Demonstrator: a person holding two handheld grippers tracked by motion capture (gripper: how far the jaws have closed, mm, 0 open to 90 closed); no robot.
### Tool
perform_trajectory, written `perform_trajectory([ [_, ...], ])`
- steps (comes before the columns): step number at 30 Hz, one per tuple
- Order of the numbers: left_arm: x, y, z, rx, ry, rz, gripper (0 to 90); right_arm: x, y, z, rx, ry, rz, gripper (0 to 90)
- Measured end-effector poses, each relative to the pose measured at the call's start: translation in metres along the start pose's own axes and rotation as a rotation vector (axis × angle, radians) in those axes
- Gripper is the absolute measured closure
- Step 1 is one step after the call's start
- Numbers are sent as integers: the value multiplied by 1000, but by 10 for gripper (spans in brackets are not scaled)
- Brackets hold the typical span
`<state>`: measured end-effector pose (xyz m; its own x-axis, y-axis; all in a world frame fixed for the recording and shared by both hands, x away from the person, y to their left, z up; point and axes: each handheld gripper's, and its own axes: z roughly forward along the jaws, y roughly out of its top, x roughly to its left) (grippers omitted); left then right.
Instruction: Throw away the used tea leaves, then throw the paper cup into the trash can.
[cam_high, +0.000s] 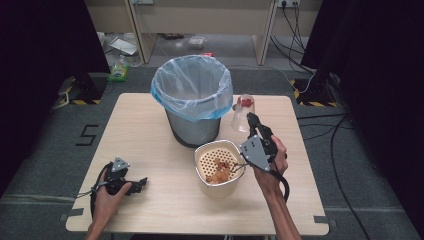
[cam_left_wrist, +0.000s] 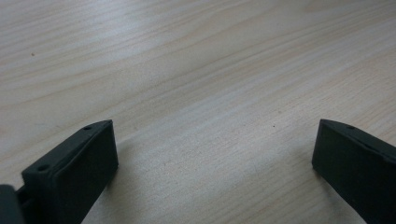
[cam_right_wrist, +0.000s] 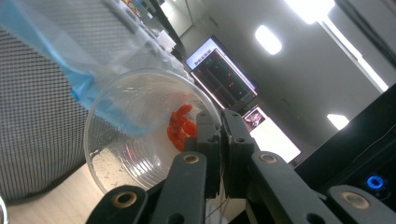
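My right gripper (cam_high: 252, 120) is shut on the rim of a clear plastic cup (cam_high: 243, 114), held above the table just right of the bin. The cup is tipped so its mouth faces the gripper. In the right gripper view, red bits (cam_right_wrist: 180, 127) cling near the bottom of the cup (cam_right_wrist: 130, 140), and the jaws of the right gripper (cam_right_wrist: 220, 140) pinch its wall. A cream strainer bowl (cam_high: 201, 150) with brownish food scraps (cam_high: 220, 170) sits just left of that hand. My left gripper (cam_high: 139, 184) rests on the table at the front left, open (cam_left_wrist: 215, 154) with nothing between its jaws.
A grey mesh bin (cam_high: 194, 127) lined with a blue bag (cam_high: 192, 85) stands at the back middle of the wooden table (cam_high: 145, 140). In the right gripper view the bin (cam_right_wrist: 32, 112) is close on the left. Cables and boxes lie on the floor beyond.
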<state>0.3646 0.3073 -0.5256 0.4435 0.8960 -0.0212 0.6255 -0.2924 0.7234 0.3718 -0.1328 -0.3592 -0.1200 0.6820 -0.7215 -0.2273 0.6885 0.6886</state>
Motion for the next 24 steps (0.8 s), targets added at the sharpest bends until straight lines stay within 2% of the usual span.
perform_trajectory([
  [3,0,0,0,0,0,0,0,-8,0,10,19,26,47,874],
  [5,0,0,0,0,0,0,0,-14,-1,18,29,40,96,874],
  [7,0,0,0,0,0,0,0,-18,-2,24,40,59,124,874],
  [11,0,0,0,0,0,0,0,-27,-3,35,62,64,155,874],
  [15,0,0,0,0,0,0,0,-34,1,42,74,62,146,874],
  [24,0,0,0,-1,0,0,0,-50,14,53,67,54,143,874],
])
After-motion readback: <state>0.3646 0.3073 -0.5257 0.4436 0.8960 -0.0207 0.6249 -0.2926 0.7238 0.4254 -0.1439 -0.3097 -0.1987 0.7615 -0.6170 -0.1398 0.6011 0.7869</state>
